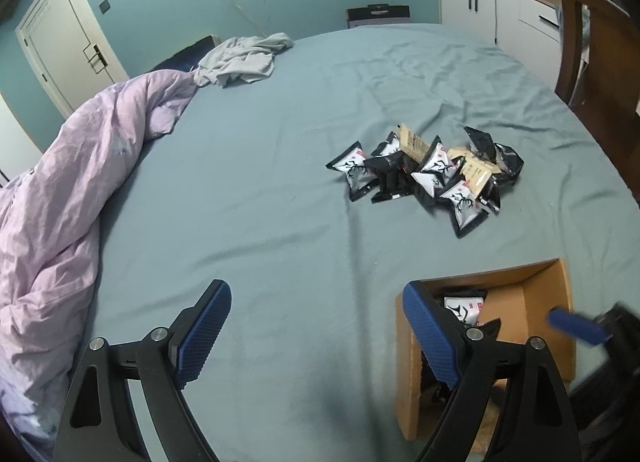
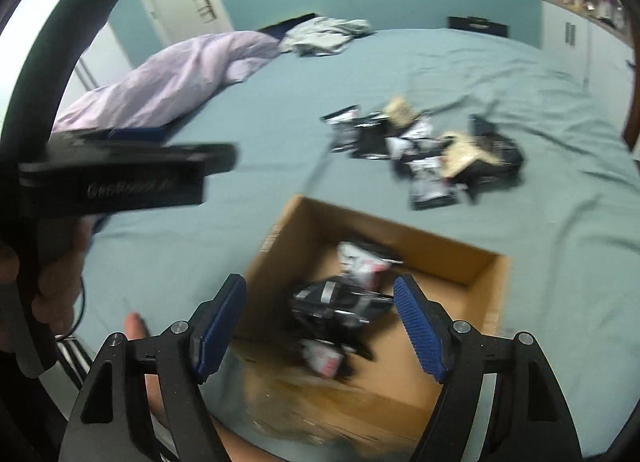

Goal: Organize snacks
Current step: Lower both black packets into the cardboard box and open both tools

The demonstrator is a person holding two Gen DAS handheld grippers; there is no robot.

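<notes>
A pile of black-and-white and tan snack packets (image 1: 432,173) lies on the blue-grey bed sheet; it also shows in the right wrist view (image 2: 428,157), blurred. An open cardboard box (image 1: 548,282) sits at the near right and holds several packets (image 2: 340,302). My left gripper (image 1: 316,326) is open and empty, above the sheet just left of the box. My right gripper (image 2: 320,318) is open and empty, hovering over the box (image 2: 444,258). Its blue finger (image 1: 576,326) shows over the box in the left wrist view.
A lilac duvet (image 1: 68,197) is bunched along the left of the bed, with grey clothing (image 1: 244,57) at the far side. A wooden chair (image 1: 600,57) stands at the right edge. White cabinets (image 1: 496,1) and a door (image 1: 64,41) are behind.
</notes>
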